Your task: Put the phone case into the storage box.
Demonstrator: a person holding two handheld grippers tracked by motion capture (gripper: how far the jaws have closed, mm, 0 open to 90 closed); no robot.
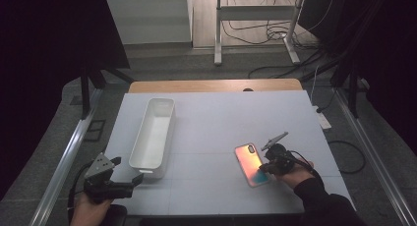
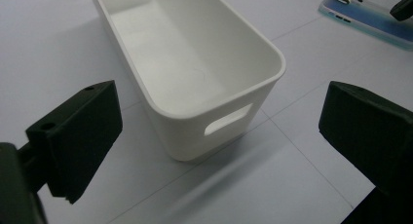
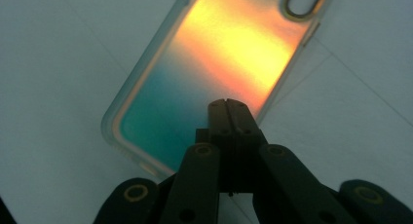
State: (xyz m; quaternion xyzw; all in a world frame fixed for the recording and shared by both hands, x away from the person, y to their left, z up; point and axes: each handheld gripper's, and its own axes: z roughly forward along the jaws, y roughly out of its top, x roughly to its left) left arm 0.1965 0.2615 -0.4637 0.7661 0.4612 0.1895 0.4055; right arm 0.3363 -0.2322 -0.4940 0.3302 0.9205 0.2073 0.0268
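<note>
Phone case (image 1: 251,163) lies flat near the desk's (image 1: 216,123) right front part, its long axis running from the near edge back and slightly left. Right gripper (image 3: 228,106), jaws pressed together with nothing between, sits over the case's near end; left gripper (image 2: 214,131), spread wide, faces the white bin (image 2: 195,63).

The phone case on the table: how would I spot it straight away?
Look at the white table, right of the long white bin. The phone case lies flat under the right gripper. It alone is colourful, shimmering orange into teal, with a camera cutout.
</note>
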